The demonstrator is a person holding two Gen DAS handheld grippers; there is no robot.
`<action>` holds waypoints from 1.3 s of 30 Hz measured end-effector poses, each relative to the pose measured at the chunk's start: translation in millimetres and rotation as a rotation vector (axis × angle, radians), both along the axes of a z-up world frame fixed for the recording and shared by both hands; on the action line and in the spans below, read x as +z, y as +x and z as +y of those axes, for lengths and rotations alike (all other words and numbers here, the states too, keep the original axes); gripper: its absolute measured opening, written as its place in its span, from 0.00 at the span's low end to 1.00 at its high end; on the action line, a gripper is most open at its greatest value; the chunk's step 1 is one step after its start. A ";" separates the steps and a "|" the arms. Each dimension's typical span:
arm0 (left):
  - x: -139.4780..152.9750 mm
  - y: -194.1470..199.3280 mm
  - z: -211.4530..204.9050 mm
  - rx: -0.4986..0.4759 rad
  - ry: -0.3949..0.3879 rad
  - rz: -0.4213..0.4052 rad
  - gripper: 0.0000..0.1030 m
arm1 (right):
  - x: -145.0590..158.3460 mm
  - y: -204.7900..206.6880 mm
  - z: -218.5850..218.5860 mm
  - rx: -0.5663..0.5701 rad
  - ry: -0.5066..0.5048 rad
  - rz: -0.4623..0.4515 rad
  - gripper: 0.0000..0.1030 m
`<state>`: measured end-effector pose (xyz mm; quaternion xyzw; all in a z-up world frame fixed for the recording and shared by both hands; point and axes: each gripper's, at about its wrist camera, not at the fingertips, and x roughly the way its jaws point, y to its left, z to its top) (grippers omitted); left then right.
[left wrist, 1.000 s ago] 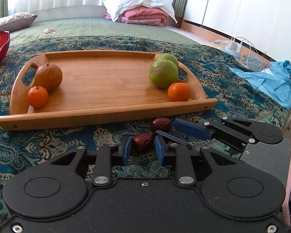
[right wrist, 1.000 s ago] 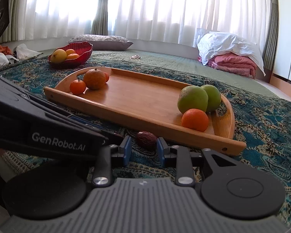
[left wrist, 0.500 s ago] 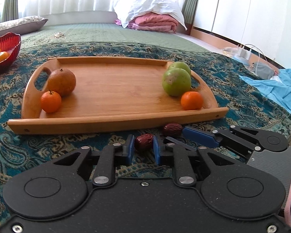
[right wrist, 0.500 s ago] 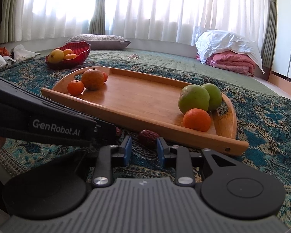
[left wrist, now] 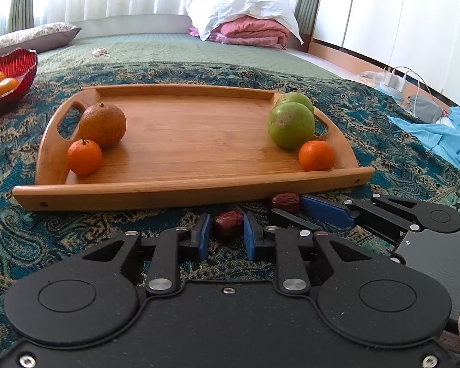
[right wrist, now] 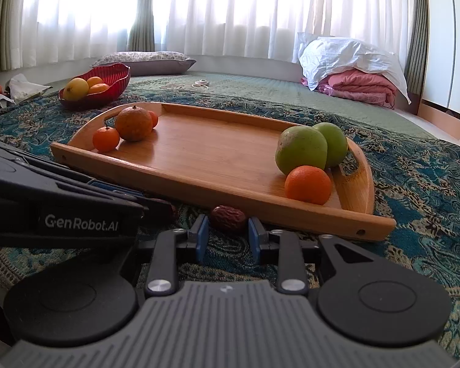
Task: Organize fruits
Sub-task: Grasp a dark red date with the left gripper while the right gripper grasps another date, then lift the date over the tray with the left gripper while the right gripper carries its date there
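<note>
Closing since a second ago, the left gripper [left wrist: 227, 233] clamps one red date [left wrist: 227, 228] — right gripper [right wrist: 227, 236] fingers grip another date [right wrist: 228, 218] — next, lift both onto the tray [left wrist: 199, 188].

tray [left wrist: 181, 193]: light honey wood, visible grain
bedspread [left wrist: 76, 227]: teal, tan paisley
far cover [left wrist: 168, 49]: plain sage green
dates [left wrist: 227, 224]: dark red-brown, wrinkled
small oranges [left wrist: 316, 155]: bright orange
big left fruit [left wrist: 102, 125]: dull brown-orange
two right fruits [left wrist: 290, 125]: green, one with a tan patch
bowl [right wrist: 113, 84]: glossy red, ribbed
gripper pads [left wrist: 203, 239]: blue, on black frames
curtains [right wrist: 230, 15]: white sheer, olive drapes
</note>
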<state>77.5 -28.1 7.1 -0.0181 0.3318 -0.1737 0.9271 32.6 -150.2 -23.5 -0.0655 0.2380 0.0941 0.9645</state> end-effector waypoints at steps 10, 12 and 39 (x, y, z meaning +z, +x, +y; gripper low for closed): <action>-5.0 5.5 0.2 -0.005 -0.012 0.008 0.21 | -2.2 1.4 1.0 0.014 -0.008 -0.003 0.36; -5.5 5.6 -0.4 -0.007 -0.010 0.006 0.21 | -2.7 1.1 1.0 0.016 -0.010 -0.005 0.36; 27.0 9.8 11.8 0.070 0.020 -0.099 0.20 | 25.5 -1.3 -4.5 -0.021 0.008 -0.102 0.32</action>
